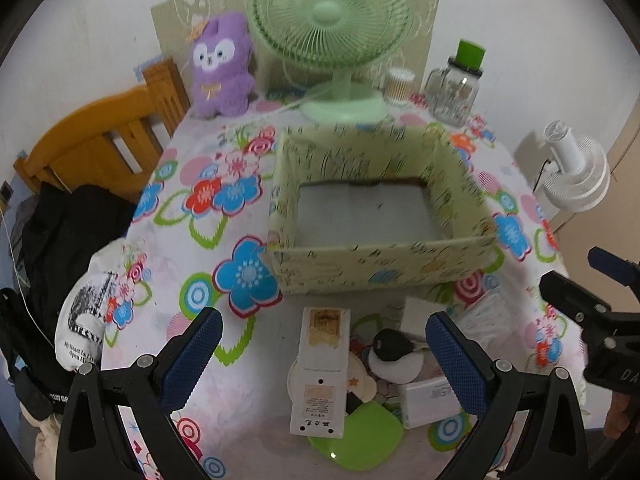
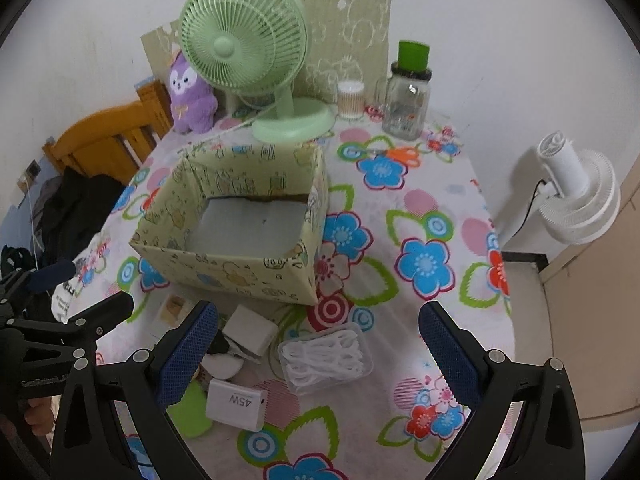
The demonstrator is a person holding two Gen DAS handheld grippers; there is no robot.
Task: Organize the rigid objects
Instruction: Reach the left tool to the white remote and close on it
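Left wrist fisheye view: the left gripper (image 1: 324,344) hangs above the near end of a table covered with a flowered cloth (image 1: 224,200), its blue-padded fingers (image 1: 192,360) spread wide apart with nothing between them. Below the gap lies a cluster of small items: a white remote control (image 1: 320,376) lying face down with its battery bay uncovered, a black car key (image 1: 390,344) resting on a round white pad (image 1: 396,366), a lime-green flat case (image 1: 360,440) partly under the remote, and a white charger block (image 1: 430,396). Just beyond them stands an open cardboard box (image 1: 360,268) wrapped in pale yellow cartoon paper, its inside bare. At the far end stand a green desk fan (image 1: 332,20), a purple plush toy (image 1: 222,64), a cotton-swab tub (image 1: 398,86) and a glass jar with a green lid (image 1: 456,88); a wooden chair (image 1: 100,140) sits to the left. In the right wrist view, the right gripper (image 2: 318,344) also stands wide apart and empty, above a clear container of white floss picks (image 2: 326,356) and the charger marked 45W (image 2: 236,398), with a second white adapter (image 2: 250,330) near the box (image 2: 224,272). A white wall-mounted fan (image 2: 576,196) is off to the right.
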